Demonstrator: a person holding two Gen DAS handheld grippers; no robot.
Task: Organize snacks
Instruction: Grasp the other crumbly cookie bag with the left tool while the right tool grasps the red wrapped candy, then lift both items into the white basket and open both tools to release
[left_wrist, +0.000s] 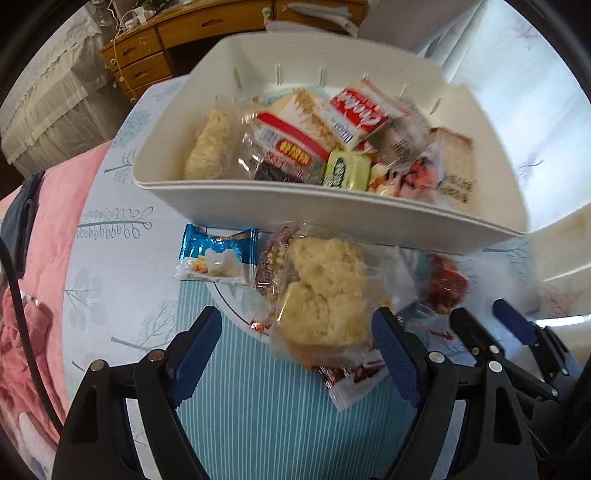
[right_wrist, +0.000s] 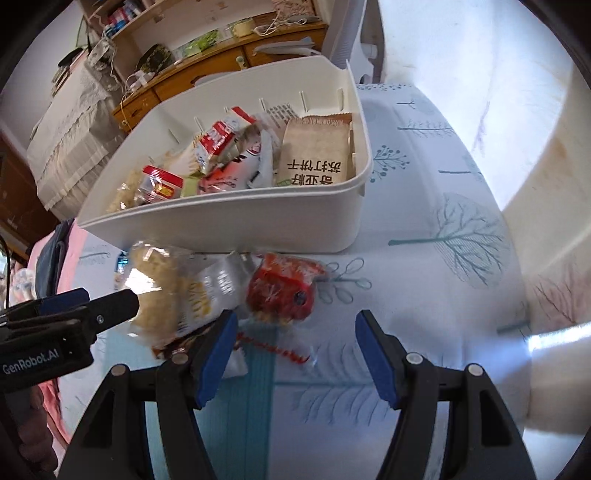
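A white plastic bin (left_wrist: 332, 206) holds several wrapped snacks, among them a red-and-white pack (left_wrist: 356, 112) and a green pack (left_wrist: 345, 170). In front of it on the table lie a clear-wrapped yellow cake (left_wrist: 325, 295), a blue packet (left_wrist: 218, 254) and a red packet (right_wrist: 282, 291). My left gripper (left_wrist: 295, 354) is open and straddles the near end of the yellow cake, its left pad well clear of it. My right gripper (right_wrist: 297, 352) is open just short of the red packet, with only a wrapper edge between its fingers. The two grippers are side by side.
The table has a pale cloth with tree prints (right_wrist: 461, 229) and a teal striped panel (left_wrist: 266, 417). A pink blanket (left_wrist: 40, 280) lies at the left. A wooden desk with drawers (left_wrist: 147, 55) stands behind the bin. A bright wall (right_wrist: 535, 184) rises at the right.
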